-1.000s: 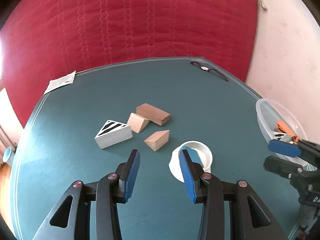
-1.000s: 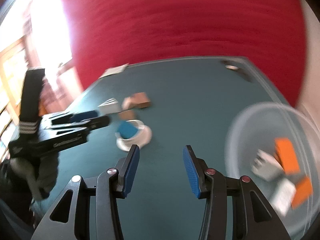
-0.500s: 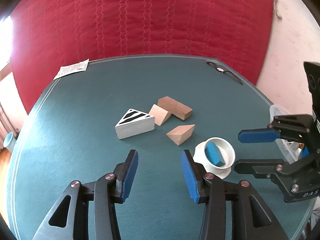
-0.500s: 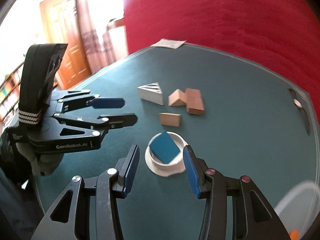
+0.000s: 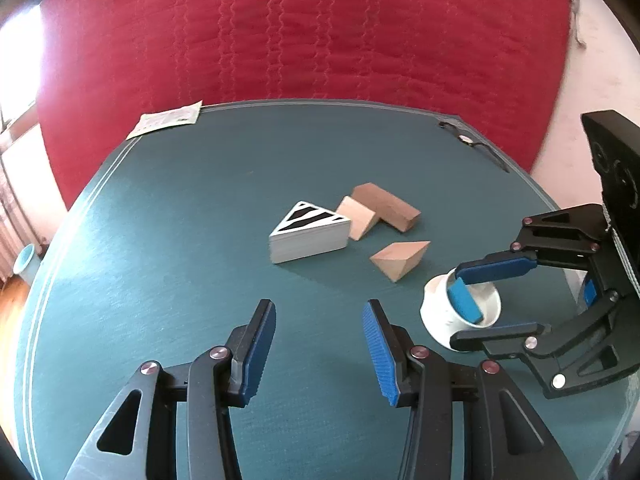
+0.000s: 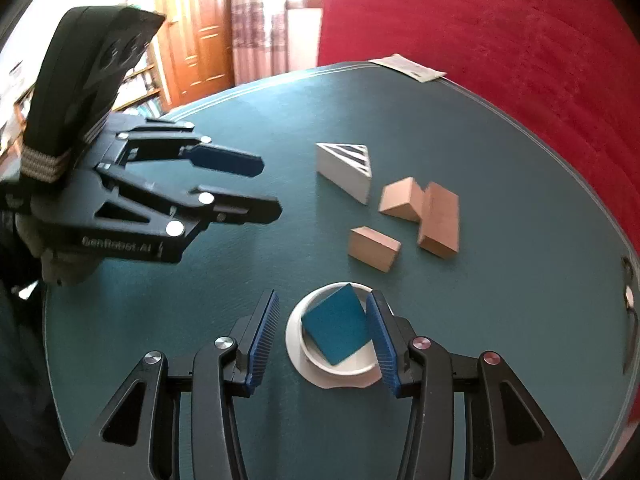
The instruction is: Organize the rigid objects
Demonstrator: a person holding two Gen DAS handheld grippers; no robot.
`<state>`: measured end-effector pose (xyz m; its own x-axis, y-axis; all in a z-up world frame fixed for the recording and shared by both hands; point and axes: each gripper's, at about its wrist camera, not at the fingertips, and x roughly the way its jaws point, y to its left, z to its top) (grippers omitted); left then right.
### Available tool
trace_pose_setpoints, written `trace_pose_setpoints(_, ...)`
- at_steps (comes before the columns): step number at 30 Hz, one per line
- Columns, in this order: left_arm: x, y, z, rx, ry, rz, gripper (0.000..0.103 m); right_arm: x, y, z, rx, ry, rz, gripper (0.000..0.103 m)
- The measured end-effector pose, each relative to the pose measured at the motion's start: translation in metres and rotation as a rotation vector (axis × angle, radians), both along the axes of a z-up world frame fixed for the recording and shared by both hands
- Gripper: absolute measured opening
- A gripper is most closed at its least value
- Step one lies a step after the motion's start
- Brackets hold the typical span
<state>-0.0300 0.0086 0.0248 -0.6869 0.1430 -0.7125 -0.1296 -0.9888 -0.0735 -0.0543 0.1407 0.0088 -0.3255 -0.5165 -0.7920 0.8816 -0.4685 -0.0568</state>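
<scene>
Red quilted fabric backs my teal table (image 5: 168, 248). From my left camera, the left gripper (image 5: 319, 344) hangs over bare tabletop, jaws apart with nothing between them. At twelve o'clock from it sit the striped triangular block (image 5: 308, 228), a pale wedge (image 5: 359, 218) touching it and a brown block (image 5: 386, 207) behind; another wooden wedge (image 5: 400, 258) lies apart at one o'clock. At three o'clock, my right gripper (image 6: 324, 334) straddles the white bowl (image 6: 334, 372), which holds a blue block (image 6: 336, 330). Its jaws stand apart: the right pad is over the far rim, the left outside the bowl, and I cannot tell whether either touches.
</scene>
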Motion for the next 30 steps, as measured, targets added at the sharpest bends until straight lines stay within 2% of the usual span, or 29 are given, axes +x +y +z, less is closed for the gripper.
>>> trace_pose_setpoints(3, -0.001, -0.004, -0.003, 0.001, -0.010, 0.018, 0.049, -0.001, 0.001, -0.001, -0.006, 0.003, 0.015, 0.046)
trace_pose_setpoints(5, -0.001, -0.004, -0.004, 0.001, -0.016, 0.024, 0.049, -0.005, 0.004, 0.000, -0.026, -0.021, 0.012, 0.044)
trace_pose_setpoints(7, -0.001, -0.003, -0.005, 0.002, -0.019, 0.026, 0.049, -0.010, 0.007, 0.001, -0.046, -0.043, -0.009, 0.036)
trace_pose_setpoints(13, -0.001, -0.003, -0.008, 0.007, -0.028, 0.028, 0.051, -0.022, 0.015, 0.001, -0.120, -0.147, -0.086, 0.032)
trace_pose_setpoints(15, -0.002, -0.005, -0.009, 0.013, -0.030, 0.033, 0.051, -0.021, 0.018, 0.003, -0.137, -0.156, -0.113, 0.020)
trace_pose_setpoints(18, -0.002, -0.005, -0.010, 0.020, -0.033, 0.038, 0.052, -0.021, 0.020, 0.006, -0.150, -0.161, -0.152, 0.017)
trace_pose_setpoints(23, -0.001, -0.005, -0.010, 0.025, -0.031, 0.043, 0.052, -0.018, 0.015, 0.005, -0.104, -0.145, -0.235, 0.017)
trace_pose_setpoints(30, 0.000, -0.004, -0.012, 0.032, -0.032, 0.046, 0.053, 0.001, -0.007, -0.001, 0.045, 0.026, -0.299, 0.020)
